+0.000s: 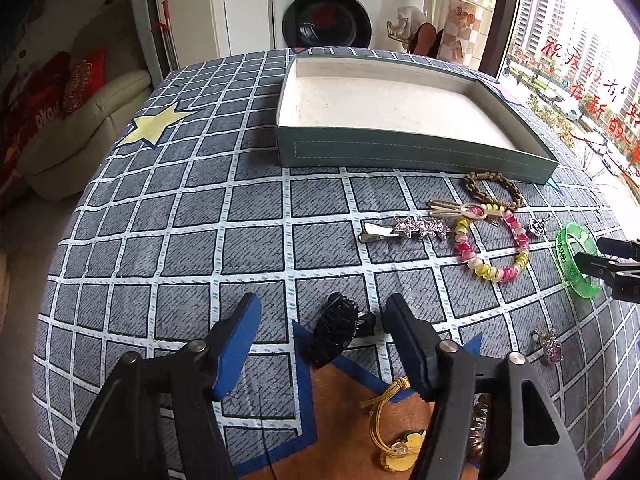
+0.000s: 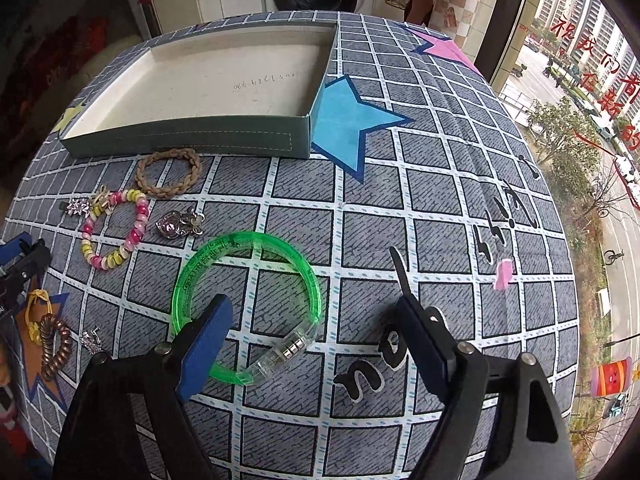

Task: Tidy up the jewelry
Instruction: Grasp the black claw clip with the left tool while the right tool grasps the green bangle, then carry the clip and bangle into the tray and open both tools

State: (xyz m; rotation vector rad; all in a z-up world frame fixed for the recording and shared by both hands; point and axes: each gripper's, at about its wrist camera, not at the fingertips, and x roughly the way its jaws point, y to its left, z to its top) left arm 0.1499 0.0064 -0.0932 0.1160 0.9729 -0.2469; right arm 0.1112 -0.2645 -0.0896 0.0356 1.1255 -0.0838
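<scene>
A grid-patterned cloth with stars [image 1: 192, 216] is spread over the table, and on it are laid a shallow box [image 1: 400, 156], a braided bracelet [image 2: 168, 172], a beaded bracelet [image 2: 114, 236], a green bangle [image 2: 248, 304] and a star hair clip [image 1: 400, 230].

the left tool [image 1: 320, 344] is black moulded plastic — two angular arms with triangular cut-outs, each hinged on a round silver pin. its flat rectangular pads [image 1: 240, 344] are faced in blue foam on a dark backing. the right tool [image 2: 310, 340] has the same build — black arms, silver pins, blue-faced pads [image 2: 206, 352].
</scene>
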